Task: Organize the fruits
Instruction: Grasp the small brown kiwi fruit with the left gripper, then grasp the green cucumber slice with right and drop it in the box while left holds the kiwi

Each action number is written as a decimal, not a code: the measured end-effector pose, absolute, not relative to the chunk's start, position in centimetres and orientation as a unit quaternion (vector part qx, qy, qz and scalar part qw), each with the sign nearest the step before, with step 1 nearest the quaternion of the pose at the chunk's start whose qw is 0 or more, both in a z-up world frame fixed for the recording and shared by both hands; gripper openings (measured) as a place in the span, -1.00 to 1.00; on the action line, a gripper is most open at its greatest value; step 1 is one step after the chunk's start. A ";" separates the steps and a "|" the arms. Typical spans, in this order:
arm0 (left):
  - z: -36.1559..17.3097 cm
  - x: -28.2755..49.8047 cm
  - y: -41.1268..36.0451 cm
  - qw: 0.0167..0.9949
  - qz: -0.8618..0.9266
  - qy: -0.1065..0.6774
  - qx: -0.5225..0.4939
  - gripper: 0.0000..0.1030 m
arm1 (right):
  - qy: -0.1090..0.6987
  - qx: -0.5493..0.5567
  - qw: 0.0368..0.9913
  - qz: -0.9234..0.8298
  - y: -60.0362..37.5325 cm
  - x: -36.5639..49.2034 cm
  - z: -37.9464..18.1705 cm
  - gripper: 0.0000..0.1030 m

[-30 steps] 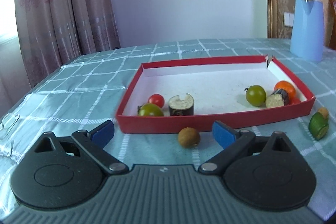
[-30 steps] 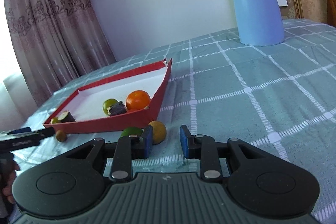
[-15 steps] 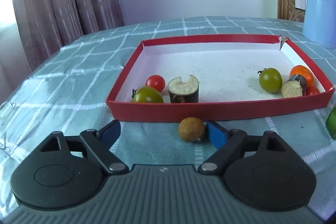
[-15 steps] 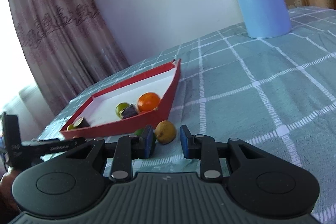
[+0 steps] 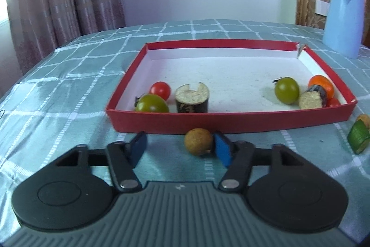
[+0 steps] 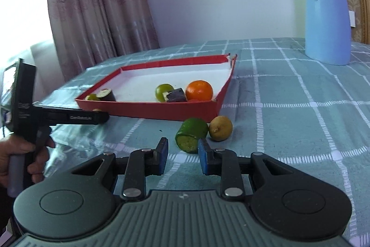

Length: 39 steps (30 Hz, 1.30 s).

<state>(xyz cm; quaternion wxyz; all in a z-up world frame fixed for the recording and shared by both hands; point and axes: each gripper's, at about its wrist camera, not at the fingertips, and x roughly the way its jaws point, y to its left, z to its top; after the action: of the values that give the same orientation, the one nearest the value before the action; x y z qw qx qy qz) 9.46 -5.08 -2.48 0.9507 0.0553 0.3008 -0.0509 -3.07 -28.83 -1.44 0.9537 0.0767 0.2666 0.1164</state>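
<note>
A red tray [image 5: 231, 122] on the checked tablecloth holds a red tomato [image 5: 160, 90], green tomatoes [image 5: 151, 104] [image 5: 286, 90], an eggplant piece [image 5: 192, 100], another eggplant piece [image 5: 312, 98] and an orange [image 5: 322, 84]. A brown longan [image 5: 198, 141] lies on the cloth in front of the tray, between my open left gripper's [image 5: 181, 147] fingers, against the right pad. My right gripper [image 6: 181, 154] is open; a green cucumber piece [image 6: 190, 134] lies just ahead of its fingertips, with another longan [image 6: 220, 127] beside it. The tray also shows in the right wrist view [image 6: 148, 109].
A blue kettle [image 5: 344, 20] stands at the back right, also in the right wrist view [image 6: 327, 22]. Curtains hang behind the table at the left. The left hand-held gripper [image 6: 57, 117] reaches in from the left in the right wrist view.
The left gripper has moved forward so the longan now lies between its fingers. The right gripper has opened wider and swung toward the cucumber piece.
</note>
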 end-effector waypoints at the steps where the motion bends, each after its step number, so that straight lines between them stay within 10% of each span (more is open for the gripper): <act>1: -2.5 9.4 -5.1 0.951 -0.056 0.300 0.054 -0.02 | 0.271 0.076 0.953 0.113 -28.7 -2.8 -1.5 -0.47; 4: -2.5 9.3 -4.9 0.951 -0.066 0.300 0.043 -0.21 | 0.281 0.068 0.953 0.094 -28.3 -2.1 -1.6 -0.43; 9: -2.4 9.1 -4.3 0.950 -0.082 0.300 0.024 -0.44 | 0.276 0.055 0.957 0.067 -27.8 -1.7 -1.4 0.30; 27: -2.1 8.0 -3.1 0.950 -0.114 0.291 -0.012 -0.54 | 0.304 0.062 0.949 0.052 -26.3 -0.1 -1.8 0.25; 33: -2.2 8.2 -3.1 0.949 -0.117 0.292 -0.013 -0.54 | 0.308 0.058 0.949 0.027 -25.9 0.7 -2.0 -0.31; 39: -2.1 7.9 -3.0 0.951 -0.113 0.286 -0.014 -0.54 | 0.300 0.082 0.950 0.034 -26.8 0.3 -2.0 -0.39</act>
<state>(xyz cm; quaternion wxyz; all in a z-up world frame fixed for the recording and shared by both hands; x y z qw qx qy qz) 7.95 -3.05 -2.14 0.9513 -0.0140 0.2863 -0.1132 0.33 -26.79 -2.01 0.9498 0.0823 0.3000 0.0338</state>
